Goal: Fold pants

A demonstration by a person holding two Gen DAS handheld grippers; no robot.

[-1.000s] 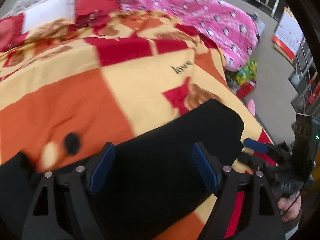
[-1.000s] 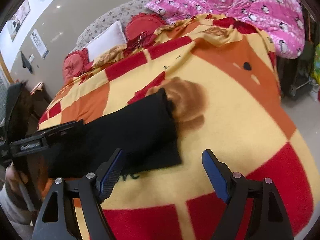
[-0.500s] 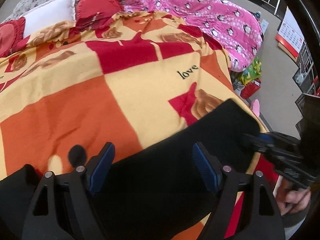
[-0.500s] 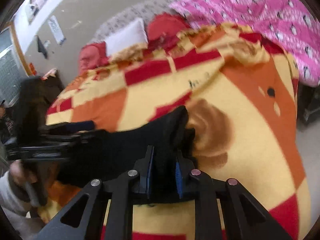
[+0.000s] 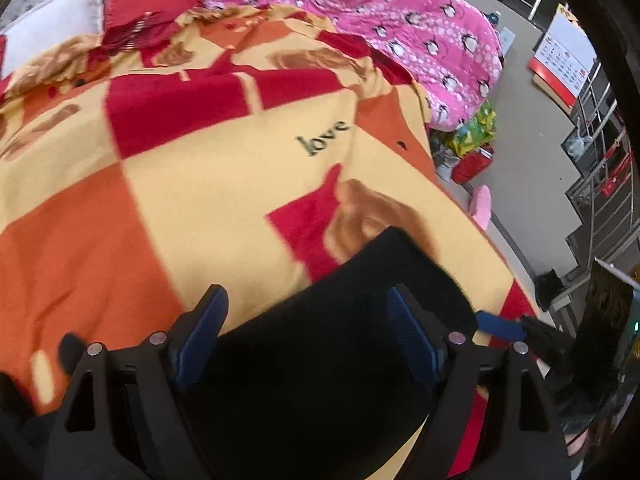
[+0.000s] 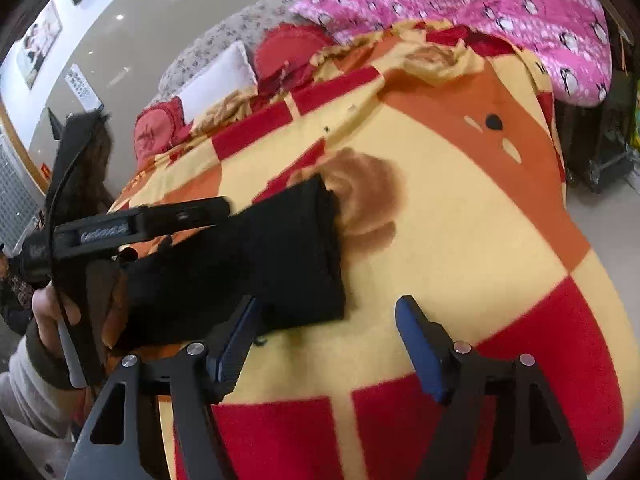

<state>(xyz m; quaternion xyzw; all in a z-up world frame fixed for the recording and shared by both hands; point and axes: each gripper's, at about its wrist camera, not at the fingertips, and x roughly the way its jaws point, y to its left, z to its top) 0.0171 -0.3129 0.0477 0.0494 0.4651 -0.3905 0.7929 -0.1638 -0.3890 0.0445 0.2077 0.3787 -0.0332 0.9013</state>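
Observation:
Black pants (image 5: 360, 320) lie folded in a long strip on the bed's checked blanket (image 5: 200, 184). My left gripper (image 5: 308, 332) hovers over them with its jaws wide and still opening a little; the blue pads touch no cloth. In the right wrist view the pants (image 6: 280, 256) end at a square folded edge. My right gripper (image 6: 328, 344) sits just in front of that edge, its jaws opening, with only blanket between them. The left gripper (image 6: 140, 224) reaches in from the left over the strip, held by a person's hand (image 6: 48, 308). The right gripper's blue tip (image 5: 500, 326) shows beside the pants' end.
A pink penguin quilt (image 5: 400, 20) is heaped at the bed's far right. A white pillow (image 5: 52, 28) and red cushions (image 5: 152, 4) lie at the head. The bed's edge drops to the floor on the right, where bags (image 5: 472, 132) and metal racks (image 5: 600, 160) stand.
Half a second ago my right gripper was shut on the pants' folded end; it has let go and drawn back. My left gripper has slid rightward along the strip.

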